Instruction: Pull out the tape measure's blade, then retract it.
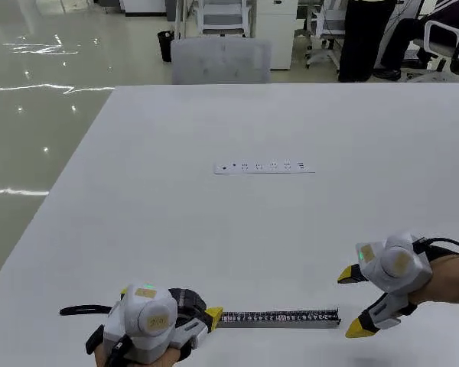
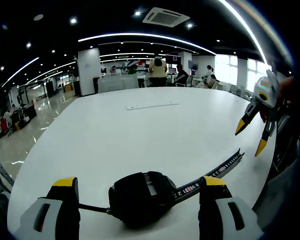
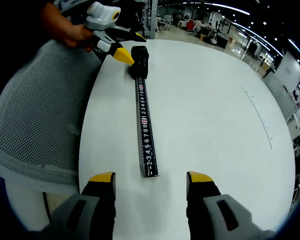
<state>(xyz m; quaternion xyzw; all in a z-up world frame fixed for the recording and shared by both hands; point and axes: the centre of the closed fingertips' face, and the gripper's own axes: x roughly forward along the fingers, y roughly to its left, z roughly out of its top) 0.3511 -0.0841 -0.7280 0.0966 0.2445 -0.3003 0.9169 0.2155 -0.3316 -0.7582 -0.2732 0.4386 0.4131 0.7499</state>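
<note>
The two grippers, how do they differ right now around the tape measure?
The left gripper straddles the tape measure's black case, while the right gripper sits at the far end of the pulled-out blade. The case lies between the left gripper's jaws; the blade's tip lies just ahead of the right gripper's jaws, ungripped. Both are open, with yellow tips.
</note>
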